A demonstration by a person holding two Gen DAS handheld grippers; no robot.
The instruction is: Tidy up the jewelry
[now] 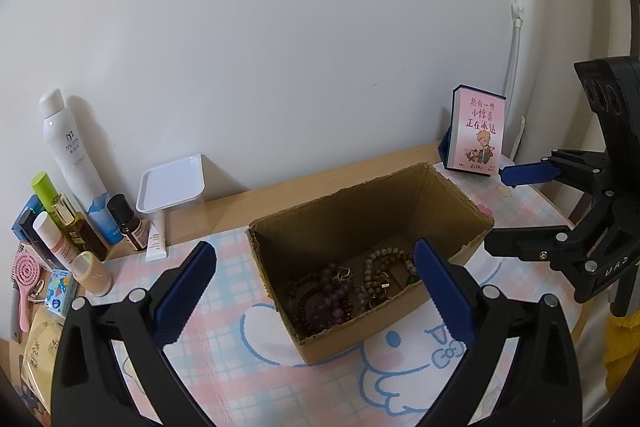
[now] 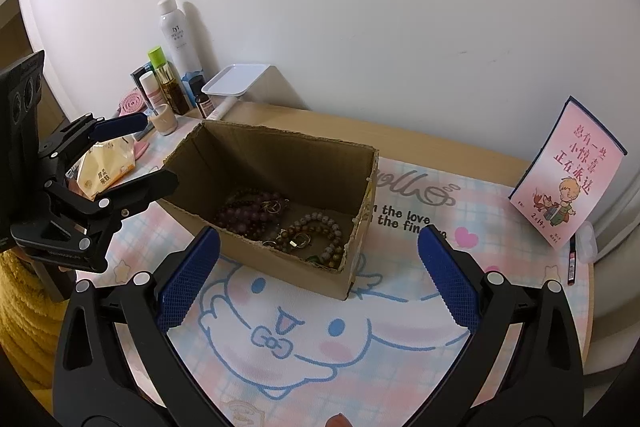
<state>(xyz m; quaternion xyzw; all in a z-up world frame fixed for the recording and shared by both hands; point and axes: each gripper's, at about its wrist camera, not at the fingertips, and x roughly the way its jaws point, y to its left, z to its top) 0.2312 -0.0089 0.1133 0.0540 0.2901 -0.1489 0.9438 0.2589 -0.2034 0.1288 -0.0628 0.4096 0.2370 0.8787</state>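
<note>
Box: open cardboard box (image 1: pixel 360 227) holding tangled bead bracelets (image 1: pixel 332 291)
Grippers: left gripper (image 1: pixel 312 291), right gripper (image 2: pixel 316 279) gaping empty before box
Risk: strands probably snag; several lift together

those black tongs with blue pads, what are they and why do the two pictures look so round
They are hand-held tongs, one in each of a person's hands, not a robot. Each carries a wide-angle camera looking along its fingers, hence the round view. One picture is from the left tongs, the other from the right tongs; both are open and hold nothing. On the pink and blue cartoon mat sits an open brown cardboard box with beaded bracelets inside. Cosmetic bottles stand by the wall.
</note>
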